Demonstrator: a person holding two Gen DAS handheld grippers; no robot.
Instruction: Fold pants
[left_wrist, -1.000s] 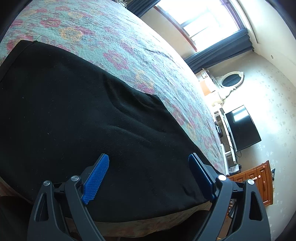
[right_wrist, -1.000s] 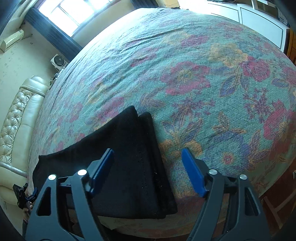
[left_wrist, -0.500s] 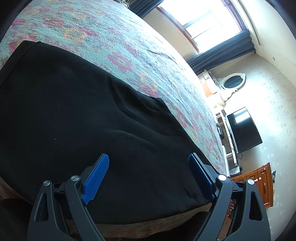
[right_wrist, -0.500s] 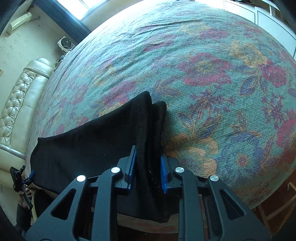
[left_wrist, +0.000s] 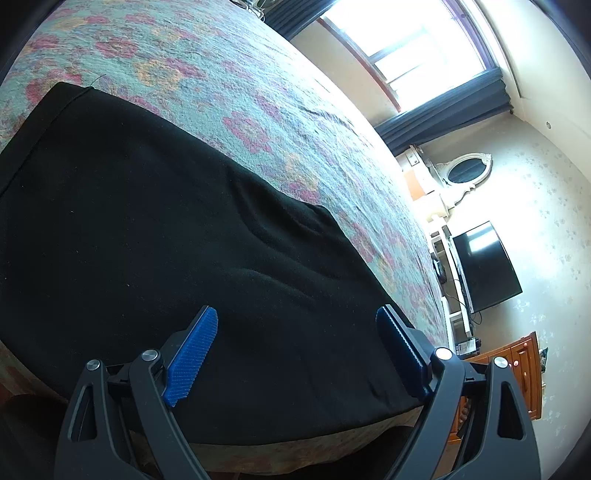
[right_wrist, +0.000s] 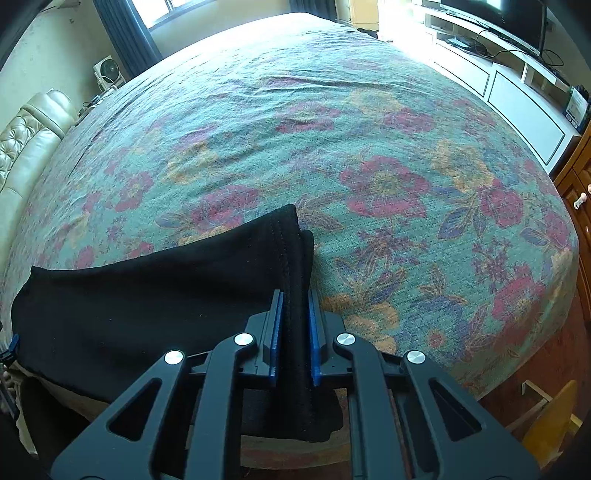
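On the floral bedspread (right_wrist: 388, 122), right gripper (right_wrist: 294, 314) just clenched black pants (right_wrist: 155, 291); left gripper (left_wrist: 295, 332) gapes.

No legible text, label, brand, number or sign appears in either view. A small printed item (right_wrist: 577, 104) at 2 o'clock in the right wrist view, at the end of the white cabinet (right_wrist: 524, 110), carries markings too small to read.

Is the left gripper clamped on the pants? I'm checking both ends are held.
No, the left gripper stands wide open over the black pants.
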